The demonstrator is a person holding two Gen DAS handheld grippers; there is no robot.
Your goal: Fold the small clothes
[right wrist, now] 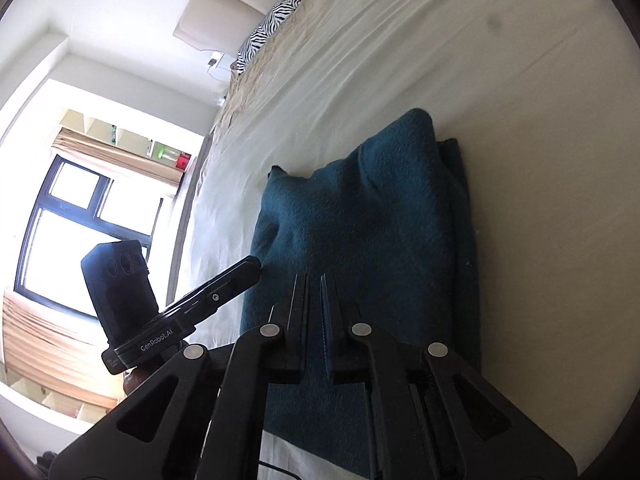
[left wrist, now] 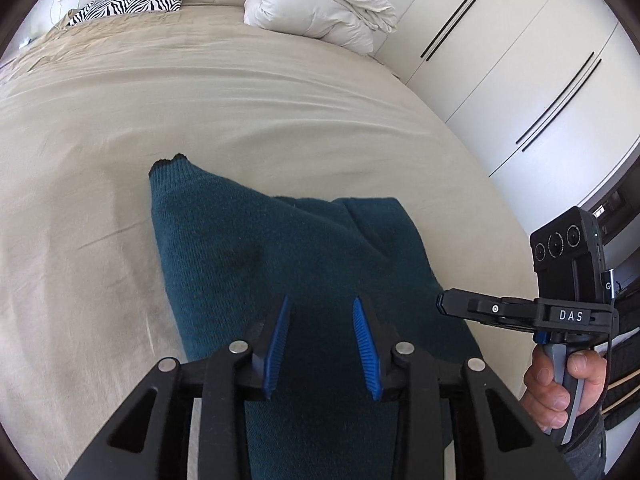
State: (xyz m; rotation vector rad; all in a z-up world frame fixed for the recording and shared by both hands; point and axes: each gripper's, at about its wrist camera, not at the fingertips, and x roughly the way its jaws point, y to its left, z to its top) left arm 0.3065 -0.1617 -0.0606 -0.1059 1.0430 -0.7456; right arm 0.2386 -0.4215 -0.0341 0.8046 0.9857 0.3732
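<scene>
sweater (left wrist: 288, 256): teal knit, folded chunky on the bed (left wrist: 200, 100)
left gripper (left wrist: 322, 344): spread wide, holding nothing
right gripper (right wrist: 316, 326): pinched nearly closed, empty

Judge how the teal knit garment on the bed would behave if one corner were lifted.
The teal knit garment would likely droop, since it lies in soft humps and folds on the bed. Its thick, fuzzy knit suggests little slipping against ribbed pads. Layers would probably slide apart.

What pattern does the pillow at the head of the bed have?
Black-and-white zebra stripes on the pillow; left wrist view.
</scene>
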